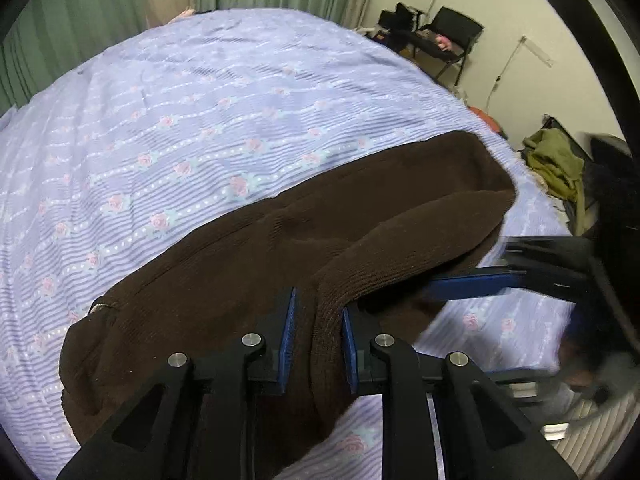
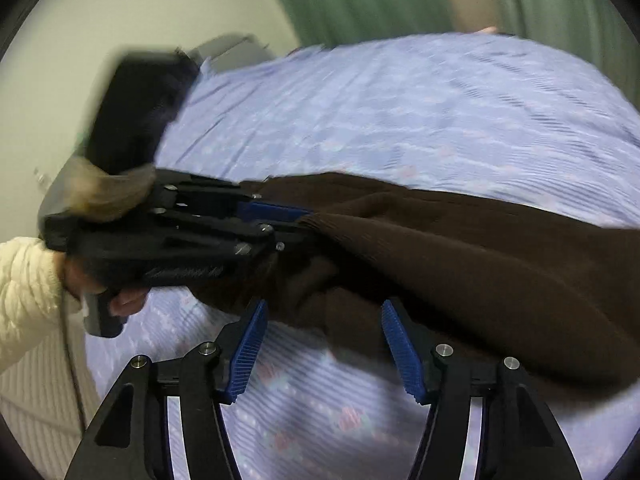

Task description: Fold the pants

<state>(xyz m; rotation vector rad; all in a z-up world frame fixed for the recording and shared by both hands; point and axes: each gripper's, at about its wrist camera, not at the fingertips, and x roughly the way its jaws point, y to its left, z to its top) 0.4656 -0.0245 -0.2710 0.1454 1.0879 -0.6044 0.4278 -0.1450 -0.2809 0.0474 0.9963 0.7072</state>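
- My left tongs (image 1: 318, 340) are narrowed onto a bunched ridge of the brown pants (image 1: 248, 264); both blue pads press into the knit, so that side is held.
- The pants lie across the near part of the bed (image 1: 180, 120), on the lilac flowered cover, with one thick fold lifted off the cover and running from my left tongs toward the right.
- My right tongs (image 2: 324, 344) stand wide, pads well apart, with the lower edge of the cloth hanging just above and between them; nothing is pinched there.
- The right-hand view is smeared by motion, so I cannot tell for sure whether the cloth touches the right pads.
- Risk, as I judge it: with one side held, the fold may sag or twist and land crooked. If I close the right tongs too shallow, I may catch one layer only, or drag the bed cover up with it.
- A hard pull from the left could also slip the thick knit out.
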